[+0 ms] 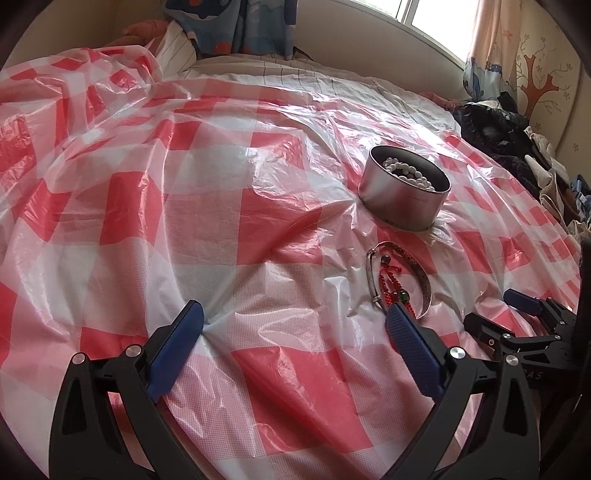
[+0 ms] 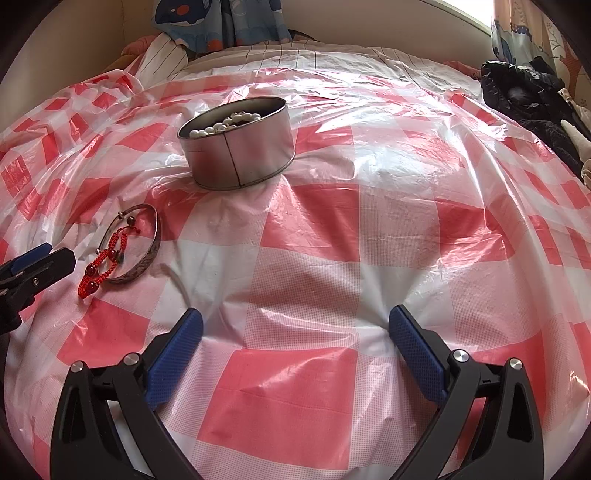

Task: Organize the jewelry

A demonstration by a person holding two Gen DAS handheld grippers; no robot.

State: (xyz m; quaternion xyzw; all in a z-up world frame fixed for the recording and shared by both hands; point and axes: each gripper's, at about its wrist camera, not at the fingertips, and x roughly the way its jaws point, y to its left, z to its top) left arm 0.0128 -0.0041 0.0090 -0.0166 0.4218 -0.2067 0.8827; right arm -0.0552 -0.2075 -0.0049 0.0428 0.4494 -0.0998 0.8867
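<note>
Lying on the red-and-white checked plastic sheet (image 2: 317, 229), the silver bangle (image 2: 149, 254) rests flat with a red braided cord bracelet (image 2: 98, 267) draped across its ring, the cord's dark red beads trailing off toward seven o'clock of the bangle. In the left wrist view the same bangle (image 1: 424, 280) and red cord (image 1: 388, 284) sit at about four o'clock from the frame's centre. A round silver tin (image 2: 236, 155) stands upright at one o'clock from the bangle, near but apart from it, holding a strand of white beads (image 2: 225, 123); the left view shows that tin (image 1: 402, 199) just beyond the bangle, at twelve o'clock of it. The left gripper (image 1: 295, 317) is spread wide with nothing between its blue pads; its right-hand pad (image 1: 412, 343) covers the near end of the cord, contact unclear. The right gripper (image 2: 295, 325) is likewise released and empty, over bare sheet, well apart from the jewelry. Dark clothing (image 2: 524, 99) is heaped at two o'clock by a curtain (image 2: 221, 22).
</note>
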